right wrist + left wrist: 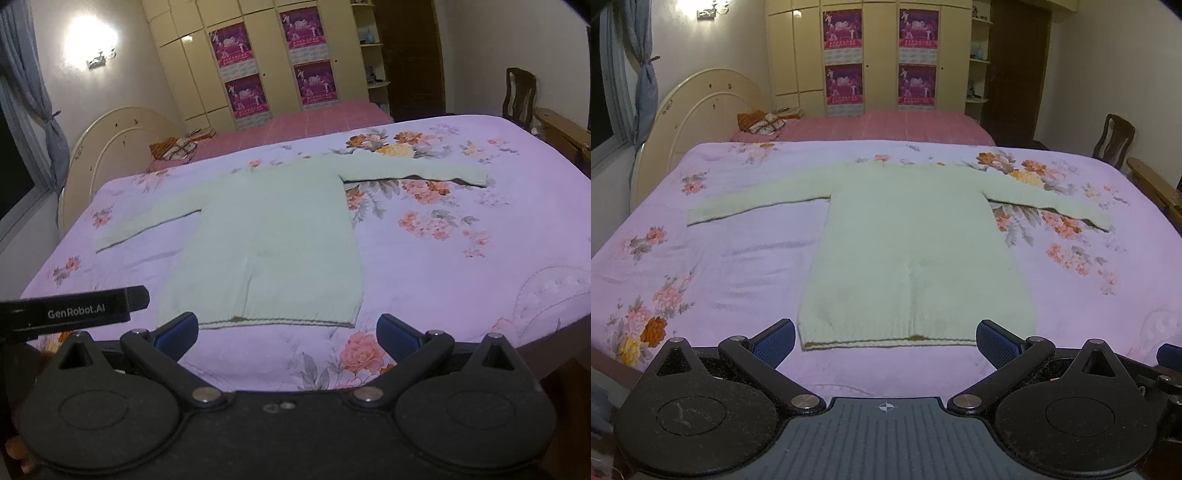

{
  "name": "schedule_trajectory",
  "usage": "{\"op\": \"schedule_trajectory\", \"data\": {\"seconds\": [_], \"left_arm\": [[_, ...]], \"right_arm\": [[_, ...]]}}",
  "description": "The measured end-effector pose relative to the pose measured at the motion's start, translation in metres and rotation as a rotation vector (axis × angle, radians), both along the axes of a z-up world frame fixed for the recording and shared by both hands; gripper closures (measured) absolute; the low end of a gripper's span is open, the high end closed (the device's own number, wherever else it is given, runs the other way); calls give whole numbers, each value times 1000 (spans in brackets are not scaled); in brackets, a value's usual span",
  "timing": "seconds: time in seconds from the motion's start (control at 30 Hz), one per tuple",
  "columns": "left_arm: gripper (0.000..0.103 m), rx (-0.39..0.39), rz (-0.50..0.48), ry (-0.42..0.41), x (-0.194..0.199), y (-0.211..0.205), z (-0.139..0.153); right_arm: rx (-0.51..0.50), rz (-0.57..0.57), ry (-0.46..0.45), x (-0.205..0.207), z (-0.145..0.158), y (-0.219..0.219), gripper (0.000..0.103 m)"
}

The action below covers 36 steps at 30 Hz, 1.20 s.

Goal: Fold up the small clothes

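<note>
A pale green knitted sweater (pixel 916 243) lies flat on the lilac flowered bedspread (pixel 731 266), both sleeves spread out, hem nearest me. My left gripper (pixel 885 341) is open and empty, hovering just short of the hem. The sweater also shows in the right wrist view (pixel 273 243). My right gripper (pixel 287 334) is open and empty, near the hem's right part above the bedspread (pixel 443 266). The left gripper's body (pixel 74 308) shows at the left of the right wrist view.
A cream headboard (pixel 698 110) stands at the left. A second bed with a pink cover (pixel 879 125) lies behind, before a wardrobe (pixel 879 55). A wooden chair (pixel 1113 138) stands at the right.
</note>
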<state>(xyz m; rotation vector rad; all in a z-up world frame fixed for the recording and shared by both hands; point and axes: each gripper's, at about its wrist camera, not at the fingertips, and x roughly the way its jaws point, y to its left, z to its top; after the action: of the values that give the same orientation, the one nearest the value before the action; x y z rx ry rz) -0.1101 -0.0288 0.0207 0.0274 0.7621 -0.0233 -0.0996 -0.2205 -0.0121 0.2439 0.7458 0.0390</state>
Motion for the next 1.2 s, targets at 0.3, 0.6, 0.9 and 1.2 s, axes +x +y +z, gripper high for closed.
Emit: {"op": "schedule_trajectory", "data": {"seconds": [0.3, 0.6, 0.9, 1.2], "left_arm": [[0, -8, 6, -10, 4, -4, 2], [0, -7, 13, -5, 7, -6, 3], [0, -3, 11, -3, 10, -10, 1], [0, -6, 13, 0, 11, -11, -1]], "right_arm": [[9, -23, -7, 1, 2, -5, 1], [7, -19, -2, 2, 3, -7, 1], [10, -20, 6, 5, 3, -7, 1], [10, -19, 5, 5, 2, -7, 1]]}}
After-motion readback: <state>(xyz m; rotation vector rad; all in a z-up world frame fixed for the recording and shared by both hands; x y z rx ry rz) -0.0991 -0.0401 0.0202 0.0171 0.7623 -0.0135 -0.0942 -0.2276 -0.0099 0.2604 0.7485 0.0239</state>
